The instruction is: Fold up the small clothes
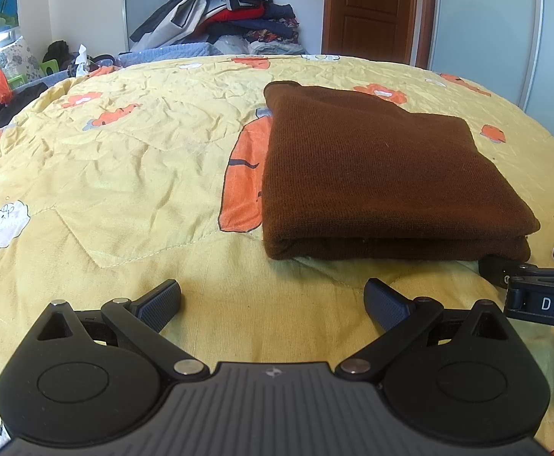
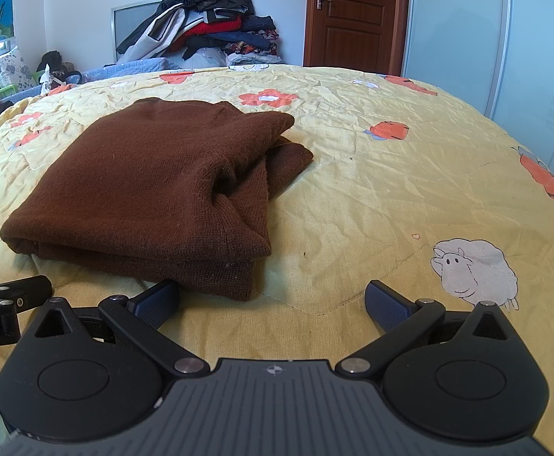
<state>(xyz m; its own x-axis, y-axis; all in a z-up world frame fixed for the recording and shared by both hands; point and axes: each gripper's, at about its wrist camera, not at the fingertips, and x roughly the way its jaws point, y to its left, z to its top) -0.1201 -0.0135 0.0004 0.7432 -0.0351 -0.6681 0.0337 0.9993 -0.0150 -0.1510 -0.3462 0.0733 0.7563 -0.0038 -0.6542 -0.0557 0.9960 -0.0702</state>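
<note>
Left wrist view looks across a bed covered by a crinkled yellow quilt [image 1: 125,174] printed with orange shapes and white sheep. On it lies a brown knit sweater [image 1: 383,174], folded into a thick rectangle, right of centre here and left of centre in the right wrist view [image 2: 144,190], where loose layers bunch along its right side. The left gripper [image 1: 273,304] hovers low over bare quilt with its fingers spread wide and empty. The right gripper [image 2: 273,304] is likewise spread wide, its left finger [image 2: 157,302] just beside the sweater's near corner. Beyond the bed stand a heap of clothes [image 1: 223,11], a brown wooden door [image 1: 372,7] and pale sliding wardrobe panels [image 1: 486,30].
</note>
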